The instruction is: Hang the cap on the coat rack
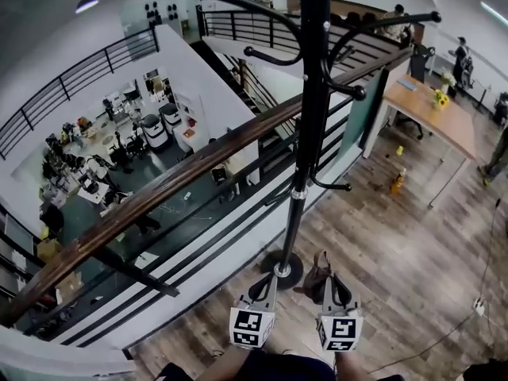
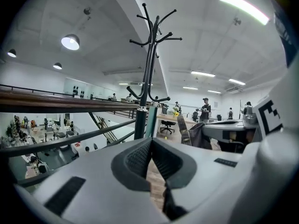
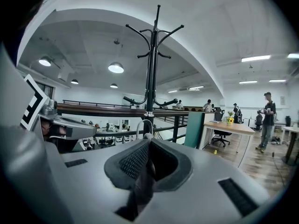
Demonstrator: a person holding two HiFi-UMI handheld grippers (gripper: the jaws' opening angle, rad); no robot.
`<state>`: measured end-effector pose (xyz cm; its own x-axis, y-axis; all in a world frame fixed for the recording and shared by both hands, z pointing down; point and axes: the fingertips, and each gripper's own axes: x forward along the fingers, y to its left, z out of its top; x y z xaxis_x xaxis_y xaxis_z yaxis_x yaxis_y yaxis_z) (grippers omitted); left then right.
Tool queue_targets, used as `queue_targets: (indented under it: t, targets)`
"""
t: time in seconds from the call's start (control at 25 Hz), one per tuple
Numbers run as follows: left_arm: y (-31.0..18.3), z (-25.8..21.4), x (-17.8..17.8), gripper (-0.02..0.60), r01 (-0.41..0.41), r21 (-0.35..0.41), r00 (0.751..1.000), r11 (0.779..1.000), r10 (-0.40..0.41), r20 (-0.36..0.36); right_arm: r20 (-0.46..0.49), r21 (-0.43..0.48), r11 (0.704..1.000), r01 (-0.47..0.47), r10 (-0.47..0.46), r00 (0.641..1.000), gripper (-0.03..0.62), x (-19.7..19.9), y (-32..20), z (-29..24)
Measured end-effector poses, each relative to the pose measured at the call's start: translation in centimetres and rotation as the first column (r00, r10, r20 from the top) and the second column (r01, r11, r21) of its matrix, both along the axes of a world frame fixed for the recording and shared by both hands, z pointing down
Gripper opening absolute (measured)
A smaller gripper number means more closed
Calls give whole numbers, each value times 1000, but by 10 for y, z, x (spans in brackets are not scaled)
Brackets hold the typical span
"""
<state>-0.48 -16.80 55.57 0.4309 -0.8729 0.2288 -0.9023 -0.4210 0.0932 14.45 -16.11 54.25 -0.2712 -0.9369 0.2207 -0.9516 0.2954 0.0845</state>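
Note:
The black coat rack (image 1: 305, 133) stands straight ahead by the railing, its hooks bare; it also rises in the left gripper view (image 2: 148, 78) and the right gripper view (image 3: 152, 73). In the head view a brown cap (image 1: 316, 275) hangs at the tip of my right gripper (image 1: 329, 280), just right of the rack's base. The right gripper (image 3: 148, 141) is shut on dark cap fabric (image 3: 142, 181), with a metal buckle loop showing past the tips. My left gripper (image 1: 268, 280) is beside it, and its tips (image 2: 152, 141) meet with nothing seen between them. The cap (image 2: 202, 135) shows to its right.
A railing with a wooden handrail (image 1: 198, 161) runs diagonally behind the rack, with a drop to a lower floor beyond. A wooden desk (image 1: 432, 113) with yellow flowers stands at the right. People stand far off. A cable (image 1: 476, 304) lies on the wood floor.

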Motion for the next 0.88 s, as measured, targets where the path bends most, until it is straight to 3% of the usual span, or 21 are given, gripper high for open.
queue_targets:
  t: [0.2, 0.36, 0.6, 0.88]
  targets:
    - [-44, -10, -13, 3, -64, 9, 998, 998, 64, -4, 1, 14, 997, -72, 72, 997, 26, -10, -33, -12]
    - [-68, -14, -20, 3, -120, 12, 993, 993, 120, -5, 57, 7, 996, -86, 86, 995, 26, -24, -49, -21]
    - [-87, -11, -27, 3, -176, -14, 984, 984, 176, -8, 11, 42, 988, -151, 150, 989, 26, -32, -62, -37]
    - [-98, -4, -40, 3, -141, -87, 990, 986, 140, -14, -14, 107, 987, -122, 124, 992, 26, -32, -63, -73]
